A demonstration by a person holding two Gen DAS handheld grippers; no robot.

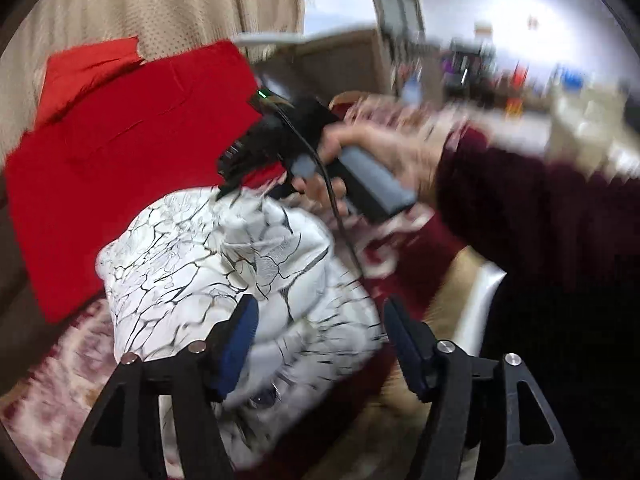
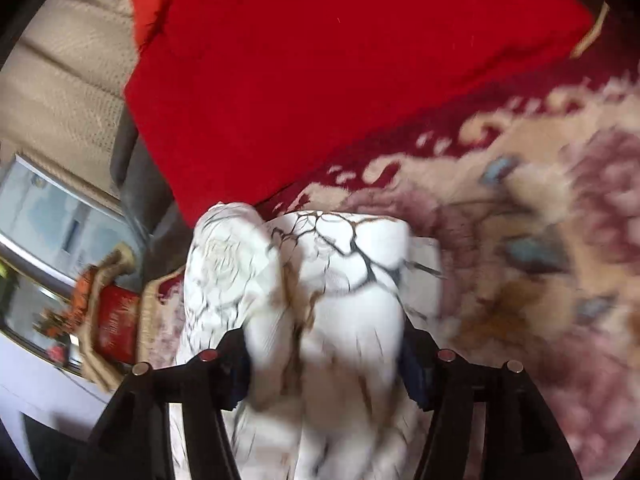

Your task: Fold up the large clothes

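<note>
A white garment with a black and gold crackle print [image 1: 192, 256] lies bunched on a patterned rug [image 1: 60, 380]. My left gripper [image 1: 322, 340] hovers just over its near part, open, blue pads wide apart with the cloth under them. A hand [image 1: 380, 152] in a dark red sleeve holds my right gripper [image 1: 228, 184], whose tip sits at the garment's far edge. In the right wrist view a bulge of the white garment [image 2: 340, 264] fills the gap of the right gripper [image 2: 326, 364]; its jaws stand wide and the cloth hides the pads' faces.
A flat red cloth [image 1: 120, 152] [image 2: 320, 80] lies on the rug [image 2: 540, 240] just beyond the white garment. A beige sofa [image 1: 160, 0] [image 2: 60, 92] stands behind it. A glass-topped table [image 2: 48, 208] and a red box [image 2: 116, 320] are at the left in the right wrist view.
</note>
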